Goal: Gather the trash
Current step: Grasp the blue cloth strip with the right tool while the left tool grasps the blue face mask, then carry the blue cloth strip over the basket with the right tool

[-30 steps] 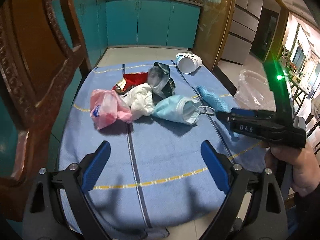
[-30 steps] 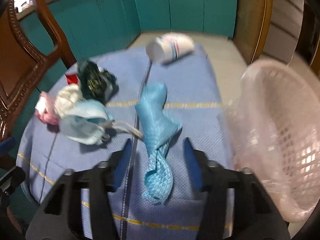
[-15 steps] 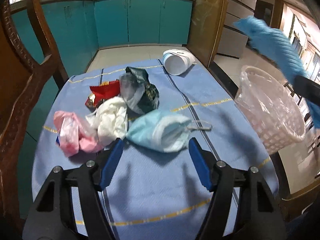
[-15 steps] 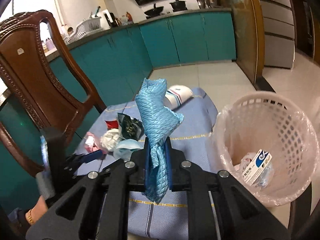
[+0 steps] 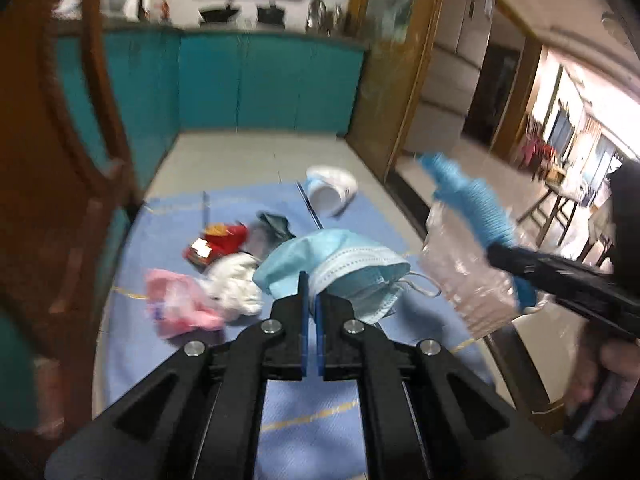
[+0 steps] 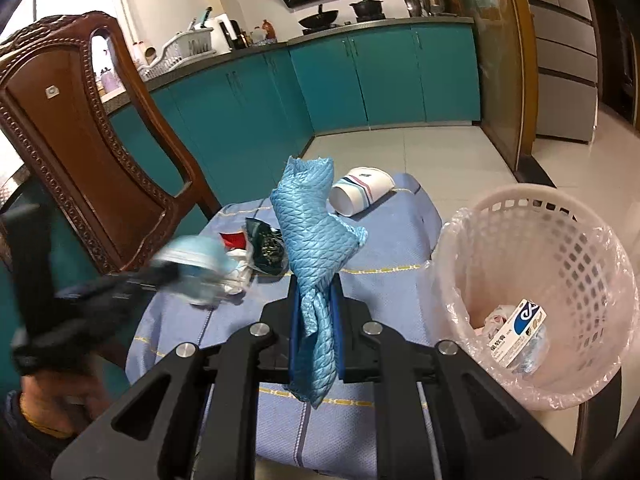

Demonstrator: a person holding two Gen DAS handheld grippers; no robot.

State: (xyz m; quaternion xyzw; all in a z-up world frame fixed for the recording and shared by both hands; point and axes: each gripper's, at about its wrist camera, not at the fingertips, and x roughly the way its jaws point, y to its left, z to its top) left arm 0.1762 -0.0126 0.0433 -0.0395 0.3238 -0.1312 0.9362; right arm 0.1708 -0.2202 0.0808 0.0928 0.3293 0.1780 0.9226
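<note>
My left gripper (image 5: 310,294) is shut on a light blue face mask (image 5: 332,260) and holds it above the blue tablecloth (image 5: 168,344). My right gripper (image 6: 316,312) is shut on a blue textured cloth (image 6: 310,232) and holds it upright above the table, left of the pink lined waste basket (image 6: 536,280). The cloth (image 5: 472,204) and the basket (image 5: 460,276) also show in the left wrist view. On the table lie a pink bag (image 5: 180,304), a white wad (image 5: 236,284), a red wrapper (image 5: 220,240), a dark wrapper (image 6: 266,246) and a tipped paper cup (image 6: 362,194).
A carved wooden chair (image 6: 80,140) stands at the table's left side. The basket holds a small box (image 6: 518,326) and other waste. Teal kitchen cabinets (image 6: 360,76) line the far wall across tiled floor.
My left gripper closed on the face mask and lifted it off the table. My right gripper, holding the blue cloth, stays raised beside the basket.
</note>
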